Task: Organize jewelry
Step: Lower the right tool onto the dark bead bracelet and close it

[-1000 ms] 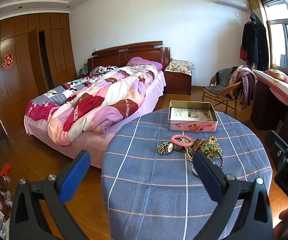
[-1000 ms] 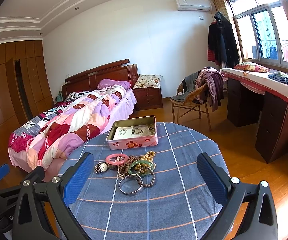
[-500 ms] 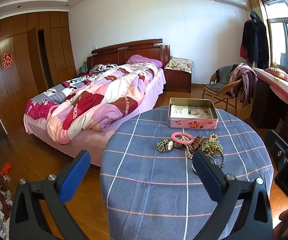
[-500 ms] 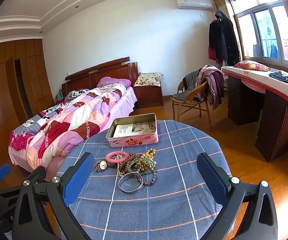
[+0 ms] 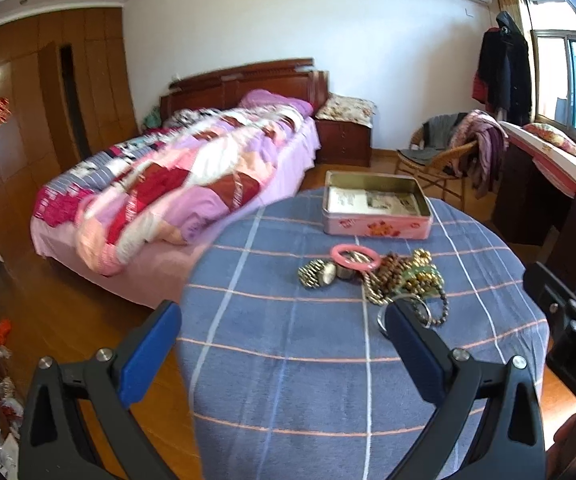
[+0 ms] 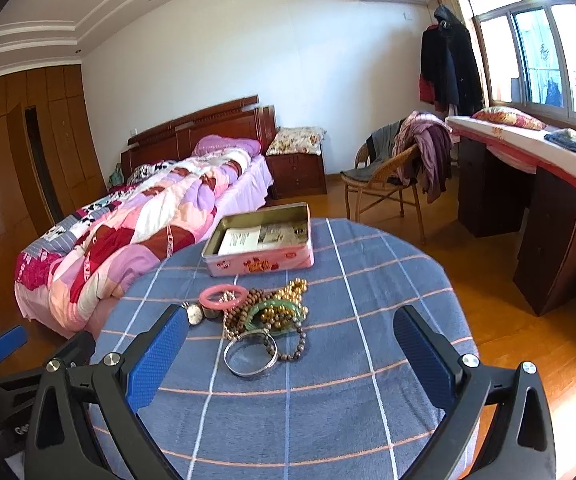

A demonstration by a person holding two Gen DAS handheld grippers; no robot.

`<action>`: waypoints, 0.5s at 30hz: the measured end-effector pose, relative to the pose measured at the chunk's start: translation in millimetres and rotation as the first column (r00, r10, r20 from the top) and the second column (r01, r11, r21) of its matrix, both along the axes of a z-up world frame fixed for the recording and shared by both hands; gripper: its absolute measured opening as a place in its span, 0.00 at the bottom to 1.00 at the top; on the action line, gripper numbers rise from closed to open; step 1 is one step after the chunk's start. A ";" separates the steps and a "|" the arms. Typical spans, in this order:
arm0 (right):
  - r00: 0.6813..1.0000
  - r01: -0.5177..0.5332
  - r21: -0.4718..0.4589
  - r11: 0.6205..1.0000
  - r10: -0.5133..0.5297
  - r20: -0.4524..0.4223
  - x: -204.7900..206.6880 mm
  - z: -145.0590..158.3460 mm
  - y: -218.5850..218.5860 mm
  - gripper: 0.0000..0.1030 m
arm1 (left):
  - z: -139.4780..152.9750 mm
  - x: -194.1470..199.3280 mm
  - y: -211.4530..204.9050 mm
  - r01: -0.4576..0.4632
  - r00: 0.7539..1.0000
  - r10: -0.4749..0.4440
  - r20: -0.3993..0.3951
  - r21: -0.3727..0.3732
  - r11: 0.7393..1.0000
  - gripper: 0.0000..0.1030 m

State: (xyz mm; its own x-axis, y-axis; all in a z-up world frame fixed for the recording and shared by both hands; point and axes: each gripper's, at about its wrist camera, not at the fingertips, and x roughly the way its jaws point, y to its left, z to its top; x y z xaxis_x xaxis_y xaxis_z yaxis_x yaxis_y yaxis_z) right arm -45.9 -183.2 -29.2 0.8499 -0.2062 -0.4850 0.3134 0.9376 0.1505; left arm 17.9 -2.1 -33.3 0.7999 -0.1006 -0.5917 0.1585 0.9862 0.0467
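None of the jewelry is sorted yet. Left gripper (image 5: 280,328): fingers spread, empty, above table (image 5: 288,380). Wristwatch (image 5: 318,274), pink bangle (image 6: 223,296), bead strands (image 6: 248,316), green bangle (image 6: 274,314) and silver bangle (image 6: 251,356) lie heaped before the open tin (image 6: 262,240), which holds only papers. Right gripper (image 6: 290,338): fingers spread, empty. Judgement: every piece remains to be moved.

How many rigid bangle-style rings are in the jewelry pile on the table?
3. The pink bangle lies at the pile's far left, nearest the tin; the green bangle sits mid-pile under beads; the silver bangle lies nearest the camera. Beads may hide more.
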 end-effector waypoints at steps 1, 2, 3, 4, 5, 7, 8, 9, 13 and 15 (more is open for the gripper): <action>1.000 -0.002 0.006 1.000 0.002 -0.010 2.9 -5.6 -3.7 0.99 | -6.1 4.3 0.8 0.014 1.000 -0.014 -0.020 -0.007 1.000 1.00; 1.000 0.000 0.014 1.000 0.001 -0.020 5.8 -11.7 -7.9 0.99 | -12.1 8.3 1.0 0.021 0.999 -0.021 -0.038 -0.007 1.000 1.00; 1.000 0.001 0.023 1.000 0.000 -0.030 8.1 -16.7 -11.5 0.99 | -18.7 11.9 1.4 0.022 0.998 -0.022 -0.052 -0.005 1.000 1.00; 0.999 -0.001 0.038 0.999 0.003 -0.047 12.5 -23.9 -16.3 0.99 | -27.4 17.6 2.4 0.017 0.997 -0.017 -0.075 0.000 1.000 1.00; 0.998 -0.003 0.052 0.999 0.006 -0.070 17.7 -30.5 -20.4 0.99 | -33.9 21.4 1.6 0.016 0.995 -0.016 -0.094 0.003 1.000 1.00; 0.992 -0.003 0.060 0.998 0.010 -0.124 28.8 -43.5 -26.7 0.97 | -49.0 30.9 1.4 0.016 0.990 -0.015 -0.138 0.011 1.000 1.00; 0.989 -0.009 0.069 0.998 0.019 -0.145 34.0 -50.1 -30.2 0.84 | -54.6 32.7 1.5 0.016 0.989 -0.014 -0.146 0.018 1.000 1.00; 0.986 -0.023 0.087 0.996 0.037 -0.161 40.2 -56.5 -34.0 0.62 | -58.8 35.1 0.9 0.017 0.988 -0.013 -0.153 0.026 1.000 0.99; 0.973 -0.058 0.168 0.984 0.094 -0.213 67.7 -75.4 -50.2 0.49 | -74.5 50.9 2.0 0.022 0.978 -0.016 -0.207 0.030 0.999 0.93; 0.965 -0.076 0.186 0.980 0.119 -0.233 81.3 -81.9 -53.8 0.49 | -78.3 56.4 3.4 0.024 0.973 -0.022 -0.229 0.006 1.000 0.93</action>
State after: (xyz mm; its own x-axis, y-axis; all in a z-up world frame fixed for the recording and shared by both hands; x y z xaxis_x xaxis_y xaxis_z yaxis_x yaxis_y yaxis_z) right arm 35.4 -237.0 -111.1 0.7148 -0.0228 -0.6990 0.2692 0.9314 0.2449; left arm 74.3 1.3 -111.6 0.6408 -0.1113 -0.7596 0.1884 0.9820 0.0151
